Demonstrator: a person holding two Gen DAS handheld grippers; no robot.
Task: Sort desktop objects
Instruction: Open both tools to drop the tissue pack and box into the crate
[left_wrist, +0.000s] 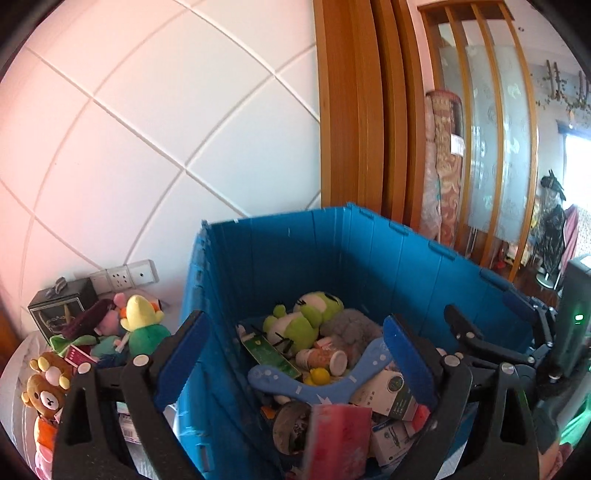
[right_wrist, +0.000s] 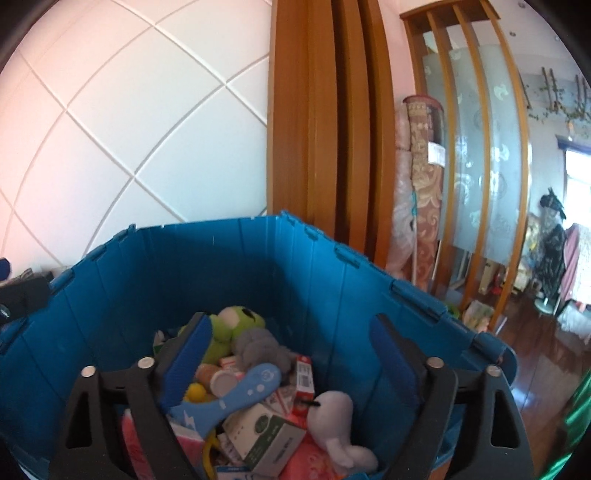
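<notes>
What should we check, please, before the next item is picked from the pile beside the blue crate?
1. Right hand-held gripper open with nothing between its fingers: ok.
2. Left hand-held gripper open with nothing held: ok.
3. White plush lies inside the blue crate, clear of the pads: ok.
4. Room left in the crate: ok, walls rise well above the contents.
5. Toys remain outside, such as the yellow-headed plush: ok.
6. Clear path to that pile: cannot tell.
</notes>
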